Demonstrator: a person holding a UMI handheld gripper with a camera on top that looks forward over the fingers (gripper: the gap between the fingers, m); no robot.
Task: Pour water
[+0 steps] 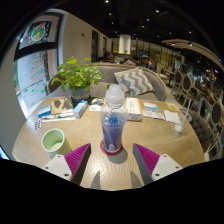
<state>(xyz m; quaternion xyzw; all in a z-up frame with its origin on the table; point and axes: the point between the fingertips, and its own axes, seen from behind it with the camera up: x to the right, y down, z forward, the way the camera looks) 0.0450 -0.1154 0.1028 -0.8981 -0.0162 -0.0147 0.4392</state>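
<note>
A clear plastic bottle (114, 122) with a white cap and a blue label stands upright on a red coaster (111, 149) on the round wooden table (150, 135). It holds dark liquid in its lower part. A green cup (53, 140) sits on the table to the left of the bottle. My gripper (112, 158) is open, its magenta pads (77, 157) spread wide on either side. The bottle stands just ahead of the fingertips, between their lines, with a clear gap at each side.
A potted green plant (73, 77) stands at the table's far left. Books and papers (145, 108) lie across the far side, a glass (181, 122) at the right. Beyond the table are a sofa with a striped cushion (135, 80) and chairs (190, 90).
</note>
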